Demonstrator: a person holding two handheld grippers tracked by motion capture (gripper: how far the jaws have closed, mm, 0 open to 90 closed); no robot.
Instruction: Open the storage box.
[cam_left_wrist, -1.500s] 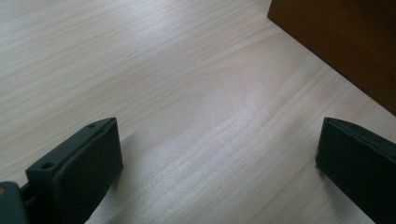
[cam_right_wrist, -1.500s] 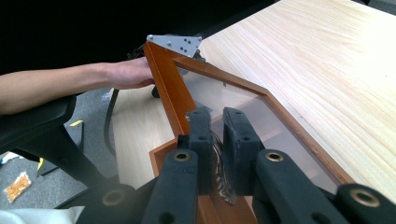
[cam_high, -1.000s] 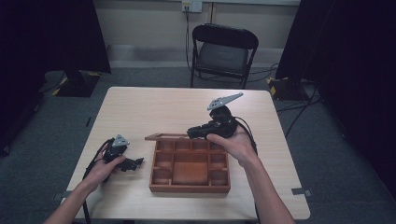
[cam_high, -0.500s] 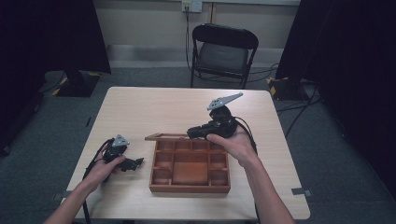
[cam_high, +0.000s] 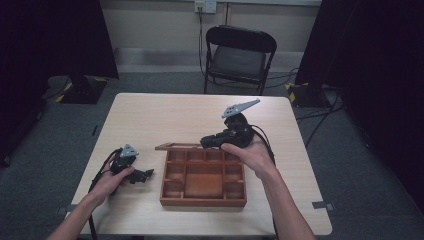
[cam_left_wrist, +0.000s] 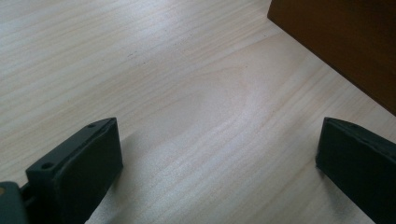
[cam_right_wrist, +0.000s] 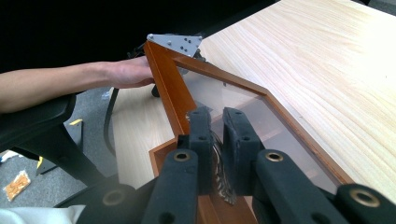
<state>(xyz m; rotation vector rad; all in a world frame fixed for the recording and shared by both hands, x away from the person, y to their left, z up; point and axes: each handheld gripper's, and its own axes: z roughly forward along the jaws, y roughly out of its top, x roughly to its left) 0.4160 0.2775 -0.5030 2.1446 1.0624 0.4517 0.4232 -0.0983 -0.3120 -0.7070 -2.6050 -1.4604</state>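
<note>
Your right claw (cam_high: 206, 142) is clamped on the glass-paned wooden lid (cam_right_wrist: 210, 88) of the compartment box (cam_high: 203, 176), pinching it at the back edge of the box, where the lid stands partly raised over the compartments. Your left claw (cam_high: 147, 174) rests on the surface (cam_high: 165, 115) just beside the left wall of the box with its jaws standing wide apart and nothing between them. In the high view the lid's long axis runs left to right along the rear rim, its free left end poking out a little past the box's left corner. In the right claw's view the frame slants away from the grip toward your left hand (cam_right_wrist: 128, 72). The grip looks narrow: the pads (cam_right_wrist: 200, 135) hold a thin part of the lid near one end, so the long unsupported span can lever against them. If you swing it quickly or twist your wrist, I'd expect the lid to slip or rotate between the pads and drop back onto the compartments, and the pane could crack. Nothing steadies the box either, so a pull at the lid could drag or tip it. Bringing your left claw against the wall would likely prevent that.
</note>
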